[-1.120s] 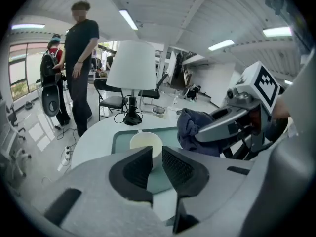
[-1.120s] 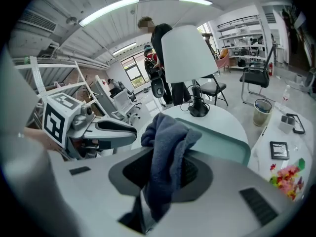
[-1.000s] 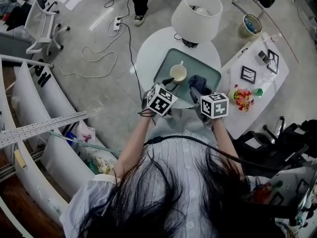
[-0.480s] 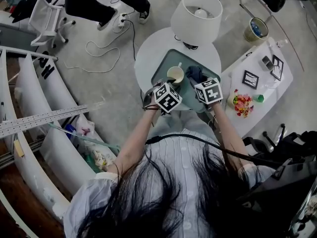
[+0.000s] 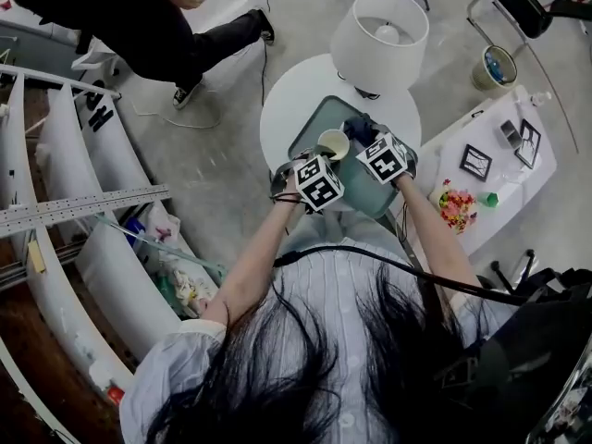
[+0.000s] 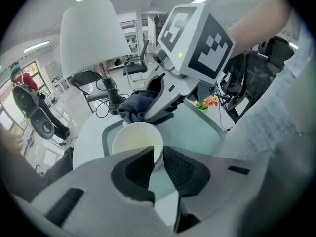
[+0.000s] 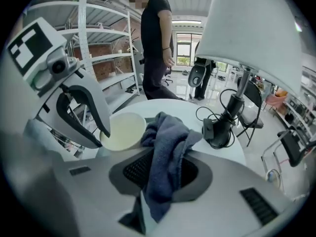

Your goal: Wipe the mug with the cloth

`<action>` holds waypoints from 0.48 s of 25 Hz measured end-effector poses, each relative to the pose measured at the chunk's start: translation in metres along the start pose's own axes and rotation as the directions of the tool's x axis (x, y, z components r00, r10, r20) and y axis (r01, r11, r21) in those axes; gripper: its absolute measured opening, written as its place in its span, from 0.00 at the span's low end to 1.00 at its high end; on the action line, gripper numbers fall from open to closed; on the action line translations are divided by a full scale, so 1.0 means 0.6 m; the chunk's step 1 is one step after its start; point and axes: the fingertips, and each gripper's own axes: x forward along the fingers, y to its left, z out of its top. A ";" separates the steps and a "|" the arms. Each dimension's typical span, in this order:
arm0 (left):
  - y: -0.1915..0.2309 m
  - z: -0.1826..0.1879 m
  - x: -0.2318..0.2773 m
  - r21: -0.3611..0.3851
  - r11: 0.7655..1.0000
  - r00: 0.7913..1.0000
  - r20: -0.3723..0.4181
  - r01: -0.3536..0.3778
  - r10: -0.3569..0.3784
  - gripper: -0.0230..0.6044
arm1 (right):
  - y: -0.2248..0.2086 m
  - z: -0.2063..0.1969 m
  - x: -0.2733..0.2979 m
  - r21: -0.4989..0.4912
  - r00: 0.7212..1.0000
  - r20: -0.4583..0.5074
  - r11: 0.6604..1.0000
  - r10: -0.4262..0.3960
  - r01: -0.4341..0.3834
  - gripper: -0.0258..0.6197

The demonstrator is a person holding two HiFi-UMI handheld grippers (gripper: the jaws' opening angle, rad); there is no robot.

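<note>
Mug stands on green tray (round white table, grey floor).

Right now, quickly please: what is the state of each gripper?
Left gripper: tongs closed on the rim of the mug.
Right gripper: tongs closed on the cloth.

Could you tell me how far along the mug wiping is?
Done: the right gripper is shut on the blue-grey cloth, and the left gripper grips the cream mug by its wall on the teal tray. In hand: the cloth hangs beside the mug's rim. Left: the wiping itself.
</note>
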 end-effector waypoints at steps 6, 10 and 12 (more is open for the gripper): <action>-0.006 0.004 0.003 0.024 1.000 1.000 -0.006 0.013 -0.013 0.12 | 0.012 -0.003 0.008 -0.060 0.999 -0.001 0.998 0.034 -0.034 0.18; -0.007 0.008 0.003 -0.005 1.000 1.000 0.006 0.016 -0.016 0.12 | 0.023 -0.010 0.009 -0.054 0.999 0.000 0.998 0.041 -0.041 0.18; -0.007 0.008 0.001 -0.026 0.999 1.000 0.012 0.019 -0.019 0.11 | 0.027 -0.012 0.008 -0.037 0.999 0.003 0.999 0.039 -0.039 0.18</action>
